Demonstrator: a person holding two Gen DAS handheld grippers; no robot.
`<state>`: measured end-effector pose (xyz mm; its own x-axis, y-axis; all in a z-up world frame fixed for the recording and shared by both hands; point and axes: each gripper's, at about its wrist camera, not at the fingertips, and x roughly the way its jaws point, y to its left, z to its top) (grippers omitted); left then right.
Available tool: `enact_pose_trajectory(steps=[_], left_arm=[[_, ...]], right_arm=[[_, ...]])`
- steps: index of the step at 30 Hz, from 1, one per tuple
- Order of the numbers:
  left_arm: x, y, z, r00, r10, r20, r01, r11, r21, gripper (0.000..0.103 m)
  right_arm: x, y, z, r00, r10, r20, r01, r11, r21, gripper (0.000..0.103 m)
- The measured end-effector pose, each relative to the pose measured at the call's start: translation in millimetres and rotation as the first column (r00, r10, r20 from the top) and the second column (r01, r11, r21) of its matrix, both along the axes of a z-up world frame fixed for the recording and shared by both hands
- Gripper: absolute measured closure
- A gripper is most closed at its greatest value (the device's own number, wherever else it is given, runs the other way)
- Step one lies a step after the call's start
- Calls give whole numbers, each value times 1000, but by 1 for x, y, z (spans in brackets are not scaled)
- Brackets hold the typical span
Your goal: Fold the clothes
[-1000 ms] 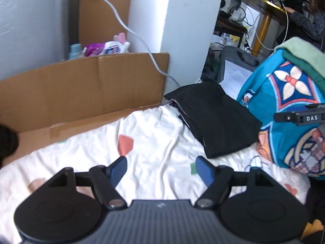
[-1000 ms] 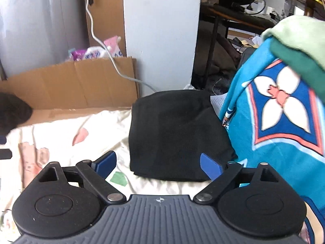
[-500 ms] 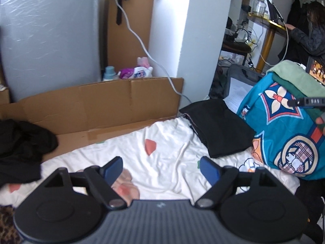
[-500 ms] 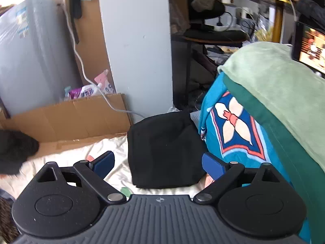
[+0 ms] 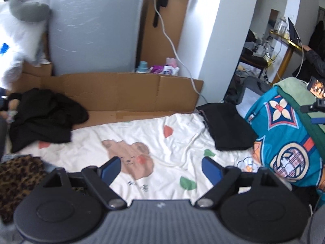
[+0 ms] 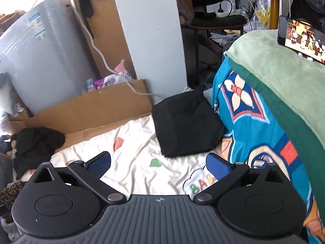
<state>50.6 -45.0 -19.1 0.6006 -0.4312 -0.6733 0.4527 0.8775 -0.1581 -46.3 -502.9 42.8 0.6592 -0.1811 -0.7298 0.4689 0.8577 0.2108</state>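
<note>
Left gripper (image 5: 161, 169) and right gripper (image 6: 158, 165): both spread wide, empty, hovering over white sheet (image 5: 162, 142). One black garment folded (image 6: 185, 125), flat at sheet's far right beside teal blanket (image 6: 254, 122). Black crumpled pile (image 5: 42, 116) far left against cardboard (image 5: 121, 90), unfolded. Judgement: one done, pile left.

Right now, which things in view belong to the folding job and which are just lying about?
Job: folded black garment, crumpled black clothes, white printed sheet, left gripper, right gripper.
Lying about: cardboard, detergent bottles, phone, teal blanket.
</note>
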Motion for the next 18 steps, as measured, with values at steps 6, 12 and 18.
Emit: enact_pose_trajectory(steps=[6, 12, 18], left_arm=[[-28, 44, -7, 994, 107, -29, -107, 994, 2, 9], [-49, 84, -10, 977, 203, -65, -204, 979, -3, 7], [-68, 108, -2, 954, 296, -50, -298, 954, -27, 5]], right_arm=[[-10, 45, 10, 997, 70, -34, -68, 996, 59, 1], [-20, 93, 20, 992, 100, -71, -98, 995, 36, 1], [-20, 129, 19, 971, 184, -152, -182, 983, 23, 1]])
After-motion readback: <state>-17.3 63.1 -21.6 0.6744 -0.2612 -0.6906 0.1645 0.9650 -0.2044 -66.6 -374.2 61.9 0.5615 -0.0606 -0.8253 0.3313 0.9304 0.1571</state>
